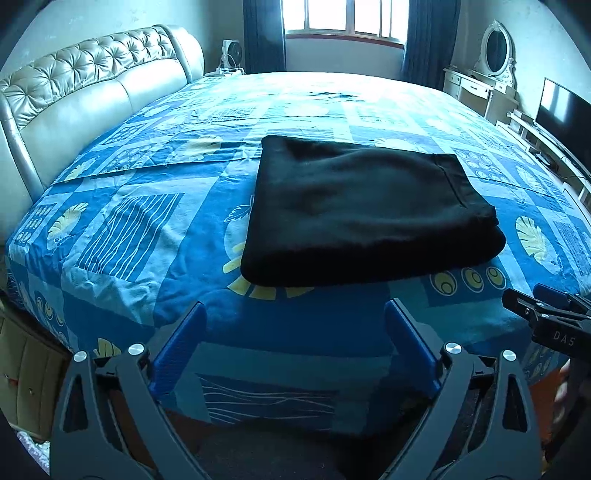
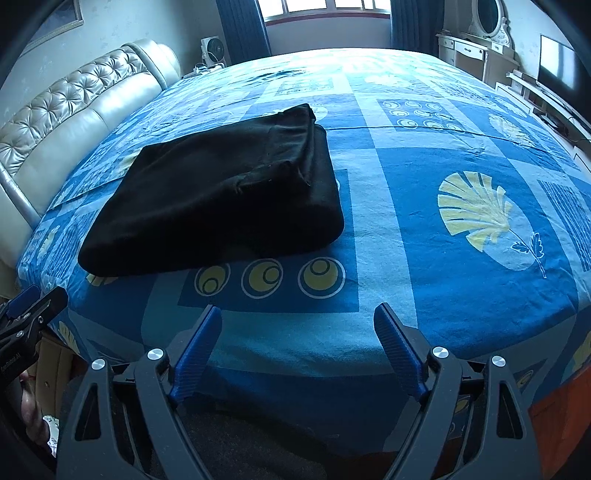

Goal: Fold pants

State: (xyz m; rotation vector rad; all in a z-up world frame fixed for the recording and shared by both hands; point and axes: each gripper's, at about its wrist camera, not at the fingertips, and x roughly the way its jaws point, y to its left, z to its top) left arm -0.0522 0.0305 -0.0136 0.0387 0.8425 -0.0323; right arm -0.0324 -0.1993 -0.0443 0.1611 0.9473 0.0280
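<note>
The black pants point(image 1: 362, 210) lie folded into a thick rectangle on the blue patterned bed sheet point(image 1: 129, 221), near the bed's front edge. My left gripper point(image 1: 295, 306) hovers just in front of the folded stack, jaws wide open, with only sheet between its blue pads. In the right wrist view the pants point(image 2: 218, 199) sit to the upper left, and my right gripper point(image 2: 299, 309) stands open over bare sheet point(image 2: 424, 184), apart from the cloth. Each view catches the other gripper at its side edge: the right gripper point(image 1: 546, 306) and the left gripper point(image 2: 29, 306).
A padded cream headboard point(image 1: 92, 81) runs along the left. Behind the bed are a window with dark curtains point(image 1: 347, 18) and a small fan point(image 1: 231, 55). A white dresser with mirror point(image 1: 495, 55) and a TV point(image 1: 561, 107) stand at the right.
</note>
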